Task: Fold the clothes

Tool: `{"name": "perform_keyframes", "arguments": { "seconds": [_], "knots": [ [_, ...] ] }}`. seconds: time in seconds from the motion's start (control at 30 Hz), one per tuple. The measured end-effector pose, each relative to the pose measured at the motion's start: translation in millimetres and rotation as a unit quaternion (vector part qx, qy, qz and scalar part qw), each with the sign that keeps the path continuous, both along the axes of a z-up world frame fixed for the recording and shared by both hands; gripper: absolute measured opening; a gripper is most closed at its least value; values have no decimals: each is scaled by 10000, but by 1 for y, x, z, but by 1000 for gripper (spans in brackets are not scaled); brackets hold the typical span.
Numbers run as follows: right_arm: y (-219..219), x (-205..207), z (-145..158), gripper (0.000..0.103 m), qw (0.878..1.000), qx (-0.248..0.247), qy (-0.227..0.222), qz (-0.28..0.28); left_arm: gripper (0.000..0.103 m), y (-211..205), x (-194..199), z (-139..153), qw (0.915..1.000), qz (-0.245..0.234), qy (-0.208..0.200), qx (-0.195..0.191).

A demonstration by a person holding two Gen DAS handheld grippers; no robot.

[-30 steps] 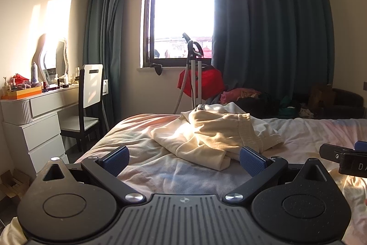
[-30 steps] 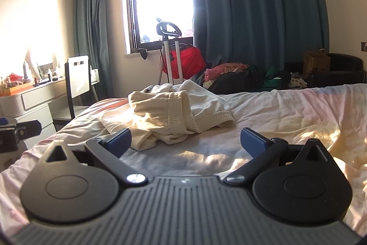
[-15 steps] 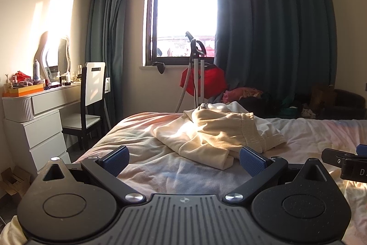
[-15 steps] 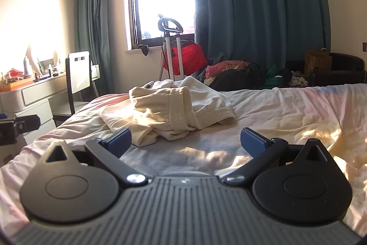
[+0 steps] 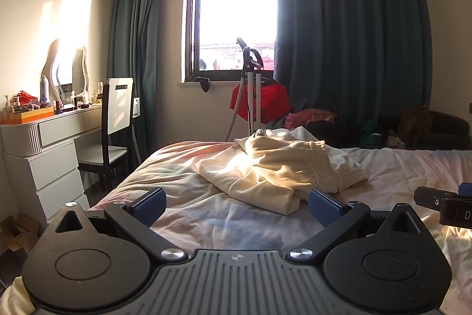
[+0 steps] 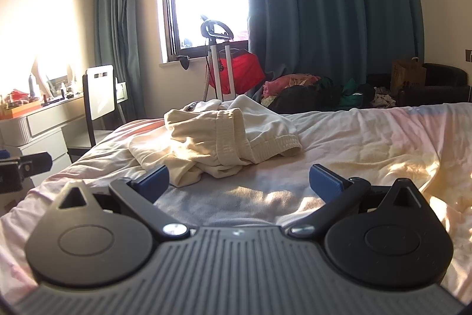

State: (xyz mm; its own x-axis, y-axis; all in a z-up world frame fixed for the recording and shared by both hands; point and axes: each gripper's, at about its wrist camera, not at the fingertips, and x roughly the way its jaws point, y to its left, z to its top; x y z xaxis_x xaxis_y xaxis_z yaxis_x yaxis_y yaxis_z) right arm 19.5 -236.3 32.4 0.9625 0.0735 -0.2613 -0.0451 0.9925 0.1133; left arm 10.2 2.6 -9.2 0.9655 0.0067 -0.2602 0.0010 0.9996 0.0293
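The cream garments (image 5: 283,167) lie in a crumpled heap on the bed (image 5: 206,214), at the centre of the left wrist frame and just left of centre in the right wrist frame (image 6: 218,143); a ribbed waistband shows on the pile's right side. The left gripper (image 5: 236,204) sits in the lower middle of its frame with its blue-padded fingers (image 5: 149,202) spread wide and nothing between them, short of the heap. The right gripper (image 6: 240,180) is likewise spread apart and empty, its left pad close to the pile's near edge; whether it touches the cloth cannot be told. Part of the right gripper also shows at the right edge of the left wrist frame.

Only rumpled sheet lies between each gripper and the clothes. Behind the heap, at frame centre, a garment steamer (image 5: 250,84) stands before the window (image 5: 236,14), with a red item (image 5: 265,102) hung on it. Dark teal curtains (image 5: 348,49) fill the upper right. At left are a white dressing table (image 5: 53,138) crowded with bottles, a wavy mirror (image 5: 73,70) and a chair (image 5: 118,114). More clothes (image 6: 295,90) are piled beyond the bed at right, beside a dark armchair (image 6: 436,84).
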Motion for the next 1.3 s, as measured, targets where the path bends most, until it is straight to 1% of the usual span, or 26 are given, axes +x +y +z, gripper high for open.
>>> {"name": "perform_keyframes", "arguments": {
  "seconds": [0.23,0.37,0.47,0.63,0.7,0.73,0.8,0.9,0.97,1.0,1.07,1.13,1.2,1.3],
  "knots": [
    [4,-2,4,103,9999,-131,-16,-9,103,-2,1,-2,10000,-21,1,68],
    [3,-4,10,103,9996,-209,-9,-185,103,-4,-1,-2,9999,-39,-67,76],
    [-3,-4,12,103,9998,-21,14,-189,103,-5,-2,-3,9999,-73,-102,104],
    [-17,2,12,103,9982,576,75,-112,103,-6,5,-10,10000,-55,-33,38],
    [-16,2,19,103,9988,405,-98,-238,103,-6,9,-14,10000,-39,38,-13],
    [-14,4,25,103,9991,230,-166,-321,103,-6,12,-17,10000,-20,75,-15],
    [-13,10,37,103,9990,8,-182,-408,103,-7,18,-22,9999,19,140,-27],
    [-16,22,49,103,9991,-177,-37,-371,103,-12,32,-28,9997,-58,211,-93],
    [-21,24,48,103,9987,-317,-13,-389,103,-15,41,-32,9995,-114,258,-138],
    [-26,24,44,103,9986,-291,-11,-441,103,-19,48,-34,9993,-174,310,-107],
    [-41,21,31,103,9983,17,20,-589,103,-33,67,-37,9987,-276,429,21],
    [-55,20,21,103,9962,460,161,-718,103,-48,88,-41,9981,-371,458,159],
    [-67,20,17,103,9931,792,259,-826,103,-64,114,-43,9974,-436,472,329],
    [-73,21,18,103,9920,861,171,-903,103,-99,168,-41,9958,-430,476,660]
  ]
}}
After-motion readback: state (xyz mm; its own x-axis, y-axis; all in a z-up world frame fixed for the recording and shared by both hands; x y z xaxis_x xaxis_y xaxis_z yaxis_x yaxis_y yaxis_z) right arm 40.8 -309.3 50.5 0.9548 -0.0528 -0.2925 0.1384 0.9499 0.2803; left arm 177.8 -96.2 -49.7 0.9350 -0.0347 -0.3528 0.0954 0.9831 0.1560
